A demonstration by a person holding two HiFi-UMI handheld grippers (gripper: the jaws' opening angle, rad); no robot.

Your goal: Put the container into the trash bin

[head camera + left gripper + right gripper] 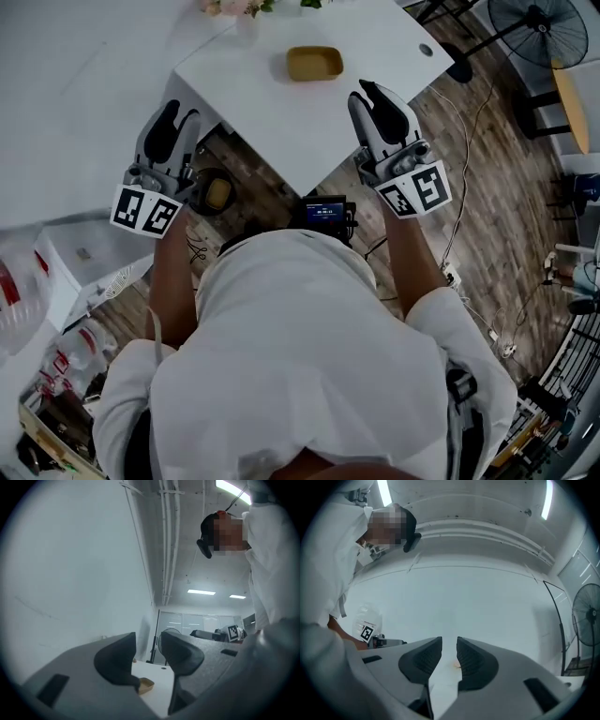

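A shallow tan container [314, 63] lies on the white table [272, 103] near its far side. In the left gripper view the container [145, 685] shows low between the jaws, far off on the table top. My left gripper [181, 117] hangs over the table's left corner, open and empty [150, 660]. My right gripper [372, 97] is over the table's near right edge, its jaws a narrow gap apart with nothing between them [449, 656]. Below the table's corner stands a dark round bin [214, 192] with something yellowish inside it.
A standing fan [544, 28] is at the far right, with cables across the wooden floor [469, 187]. Flowers [234, 7] sit at the table's far edge. White boxes [84, 253] and clutter fill the left side. A small screen [325, 213] hangs at the person's chest.
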